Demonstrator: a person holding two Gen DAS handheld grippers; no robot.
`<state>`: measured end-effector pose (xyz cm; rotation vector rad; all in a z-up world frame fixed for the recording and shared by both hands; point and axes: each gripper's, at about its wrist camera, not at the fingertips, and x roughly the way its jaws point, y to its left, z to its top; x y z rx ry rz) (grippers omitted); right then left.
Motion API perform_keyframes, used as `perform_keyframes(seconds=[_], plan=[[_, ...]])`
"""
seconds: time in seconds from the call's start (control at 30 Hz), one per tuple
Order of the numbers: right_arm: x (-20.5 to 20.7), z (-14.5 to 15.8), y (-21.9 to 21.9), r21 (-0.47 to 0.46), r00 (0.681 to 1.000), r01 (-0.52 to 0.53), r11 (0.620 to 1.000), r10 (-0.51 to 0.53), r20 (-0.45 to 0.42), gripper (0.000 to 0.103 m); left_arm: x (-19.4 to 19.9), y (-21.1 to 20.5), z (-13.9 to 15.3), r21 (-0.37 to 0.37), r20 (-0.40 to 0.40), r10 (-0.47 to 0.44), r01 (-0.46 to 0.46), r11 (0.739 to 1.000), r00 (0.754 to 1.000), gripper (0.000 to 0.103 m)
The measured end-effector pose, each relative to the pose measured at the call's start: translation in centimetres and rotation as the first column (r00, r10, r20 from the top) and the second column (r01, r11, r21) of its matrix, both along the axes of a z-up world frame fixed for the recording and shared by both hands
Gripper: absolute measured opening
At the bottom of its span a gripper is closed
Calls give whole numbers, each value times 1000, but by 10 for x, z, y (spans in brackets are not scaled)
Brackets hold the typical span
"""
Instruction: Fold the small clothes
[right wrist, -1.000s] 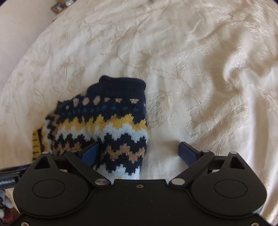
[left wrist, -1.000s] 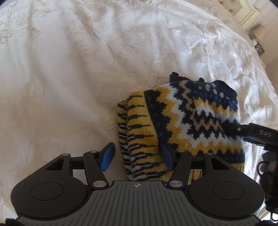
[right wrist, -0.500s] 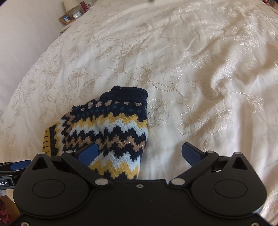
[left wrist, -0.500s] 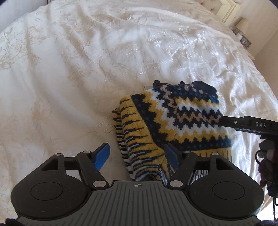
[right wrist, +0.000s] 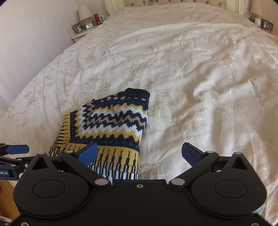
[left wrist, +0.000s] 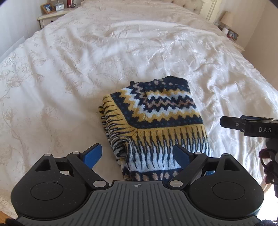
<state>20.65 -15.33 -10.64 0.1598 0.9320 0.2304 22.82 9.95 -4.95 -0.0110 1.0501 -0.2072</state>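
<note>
knit zigzag sweater (left wrist: pixel 156 118) folded square on embroidered bedspread (left wrist: pixel 86 69).

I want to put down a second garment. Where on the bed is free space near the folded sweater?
The bedspread is bare left of the folded sweater, beyond it toward the headboard, and on its right in the right wrist view. Crowded only at the near edge, where the open left gripper and right gripper hover.

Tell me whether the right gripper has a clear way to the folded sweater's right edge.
Probably yes: the right gripper is open and empty, nothing lies between it and the folded sweater.
</note>
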Motion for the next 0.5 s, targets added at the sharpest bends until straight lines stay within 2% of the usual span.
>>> perform_keyframes(seconds=[0.17, 0.4, 0.5], plan=[[-23, 19, -6, 16, 997, -23, 1000, 21, 68, 102, -20, -13, 26, 28, 90, 16, -18, 999, 996, 88], [-51, 46, -11, 32, 980, -52, 998, 45, 194, 102, -34, -22, 60, 37, 179, 105, -114, 993, 978, 88], [-60, 54, -11, 13, 972, -21, 1000, 17, 235, 102, -37, -27, 69, 65, 205, 134, -150, 987, 970, 88]])
